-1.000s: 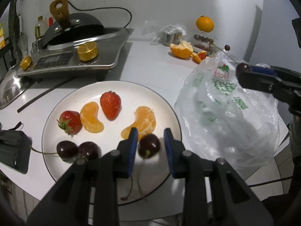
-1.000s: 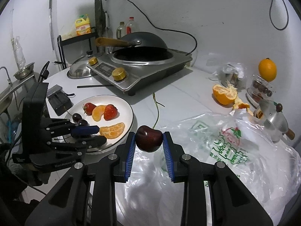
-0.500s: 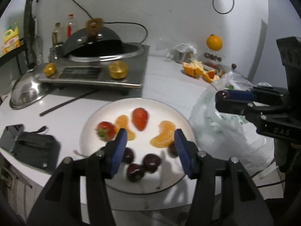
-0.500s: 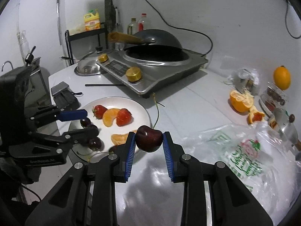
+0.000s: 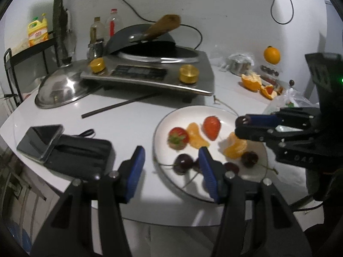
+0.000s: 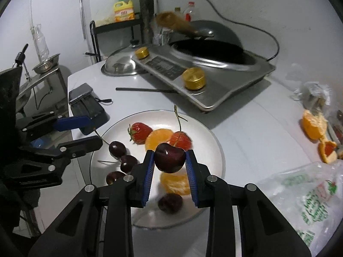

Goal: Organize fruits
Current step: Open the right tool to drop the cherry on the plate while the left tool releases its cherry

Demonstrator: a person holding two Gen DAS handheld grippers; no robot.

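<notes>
A: What does my right gripper [image 6: 170, 161] have?

B: I see its two blue pads clamped on a dark red cherry [image 6: 169, 157], stem pointing up. The cherry hangs in the air above the white plate [image 6: 211, 138], over the orange segments.

A: And my left gripper [image 5: 171, 160]?

B: Its jaws have just been opening; they stand partly apart with nothing between them. It hovers over the near left rim of the plate, one finger above the bare table [image 5: 128, 126], the other over the plate's edge.

A: What lies on the plate?

B: From my left wrist camera: two strawberries [image 5: 178, 138], one beside the other with a mandarin segment [image 5: 196, 136] between them, and a second mandarin piece [image 5: 234, 147] further right. Several dark cherries [image 5: 183, 163] sit along the near rim, stems trailing over the edge.

A: What surrounds it?

B: Behind the plate stands an induction cooker [image 5: 150, 72] with gold knobs and a dark wok [image 5: 141, 42] on top. A steel lid [image 5: 61, 90] lies to its left. A phone [image 5: 39, 142] rests on a black case near the table's left edge. A printed plastic bag [image 6: 304, 197] lies right of the plate, with orange peel [image 6: 315, 126] behind it.
</notes>
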